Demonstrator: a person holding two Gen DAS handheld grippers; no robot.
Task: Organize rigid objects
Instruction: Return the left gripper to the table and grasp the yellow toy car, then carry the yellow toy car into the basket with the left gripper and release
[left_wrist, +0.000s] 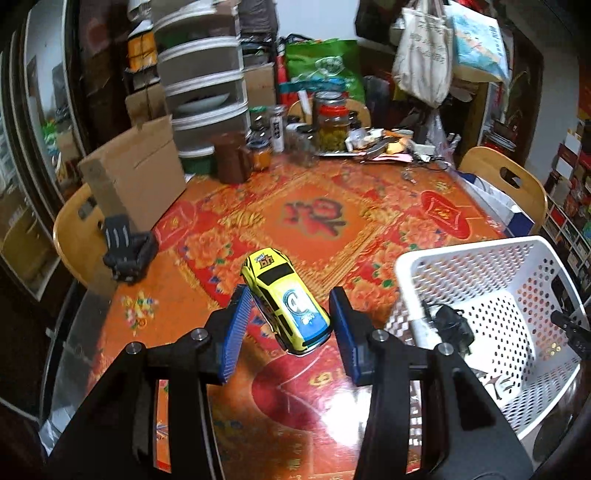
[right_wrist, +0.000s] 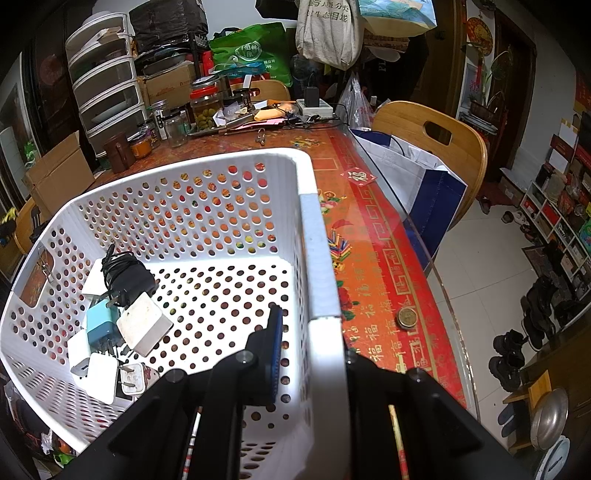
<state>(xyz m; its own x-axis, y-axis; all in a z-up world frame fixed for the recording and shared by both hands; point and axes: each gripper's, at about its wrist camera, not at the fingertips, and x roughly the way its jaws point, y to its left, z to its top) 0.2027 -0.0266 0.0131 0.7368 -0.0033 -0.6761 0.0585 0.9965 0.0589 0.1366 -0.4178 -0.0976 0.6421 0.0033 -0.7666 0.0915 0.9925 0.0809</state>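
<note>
The left claw (left_wrist: 291, 321) sits in the lower middle of the left wrist view, its two blue ribbed pads (left_wrist: 236, 332) partly closed on a yellow toy car (left_wrist: 284, 299). The car has a blue rear and black windows. It is pinched at its rear end, with its nose pointing toward the upper left of the frame and tilted up off the table (left_wrist: 207, 369). The table is covered with a red and orange patterned cloth under a clear sheet.

At the right edge of that view stands a white perforated basket (left_wrist: 406, 266), with a black adapter (left_wrist: 448, 325) lying inside it. A black object (left_wrist: 127, 251) lies near the table's left edge, beside a wooden chair (left_wrist: 70, 240). A cardboard box (left_wrist: 136, 173) stands behind it. Jars (left_wrist: 332, 122) and clutter fill the far end of the table at the top of the frame.

In the right wrist view, the right claw (right_wrist: 314, 350) is clamped almost fully closed on the basket's white wall (right_wrist: 321, 258). One blue pad (right_wrist: 275, 332) is inside the basket, while the other finger is hidden behind the wall. At the lower left of the basket floor lies a heap of chargers: a light blue plug (right_wrist: 99, 325), several white ones (right_wrist: 144, 325) and a black one with a wound cord (right_wrist: 125, 273). A round brass-coloured object (right_wrist: 406, 318) rests on the table to the right of the basket.
</note>
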